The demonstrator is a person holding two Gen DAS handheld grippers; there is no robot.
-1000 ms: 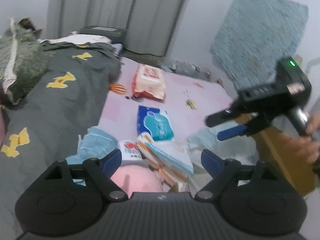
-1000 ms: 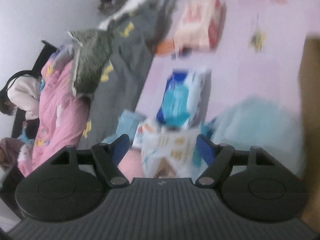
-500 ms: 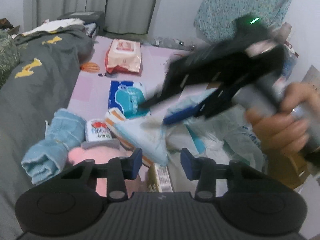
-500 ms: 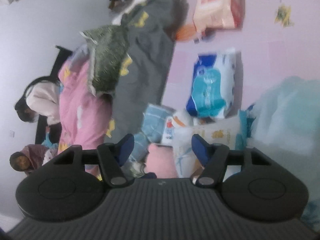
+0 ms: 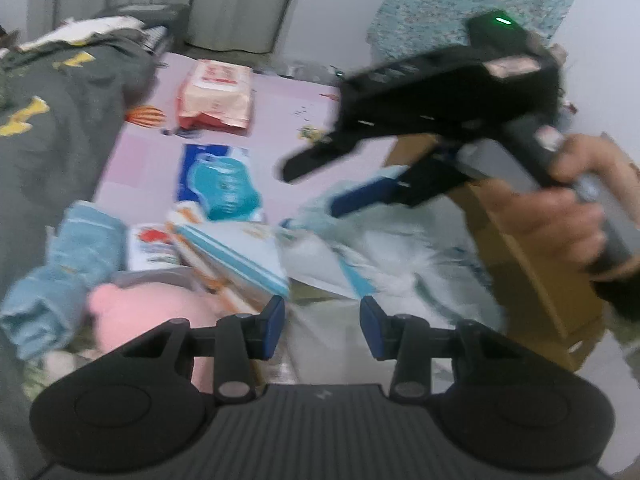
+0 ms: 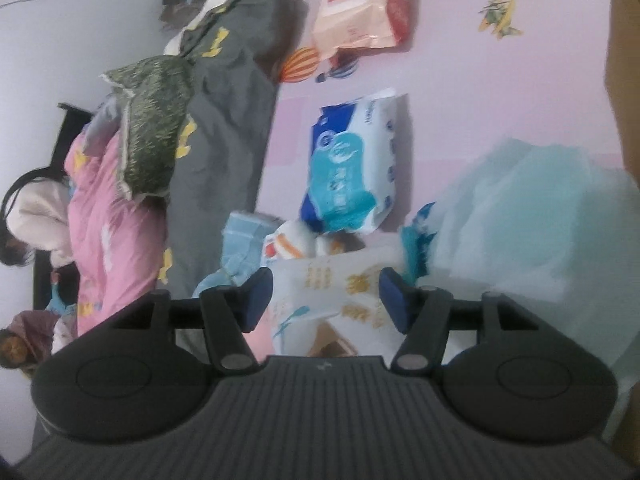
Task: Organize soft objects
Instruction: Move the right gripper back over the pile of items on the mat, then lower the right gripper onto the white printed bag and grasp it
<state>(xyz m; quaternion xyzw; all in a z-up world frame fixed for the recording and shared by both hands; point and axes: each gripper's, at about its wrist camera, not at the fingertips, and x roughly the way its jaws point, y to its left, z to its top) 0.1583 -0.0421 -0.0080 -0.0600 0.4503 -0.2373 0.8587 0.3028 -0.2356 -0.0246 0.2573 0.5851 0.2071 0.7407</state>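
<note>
Each claw is matte black plastic. The left claw (image 5: 320, 322) has two round discs flanking a ribbed grey centre panel with a small pale mark, silver pivot screws on angled black links, and blue pads on its fingers (image 5: 271, 326). The right claw (image 6: 326, 298) matches in build and colours. Seen from the left wrist, the right claw (image 5: 308, 188) carries a boxy black housing with a green light, and the right hand (image 5: 560, 208) shows a dark cuff.
</note>
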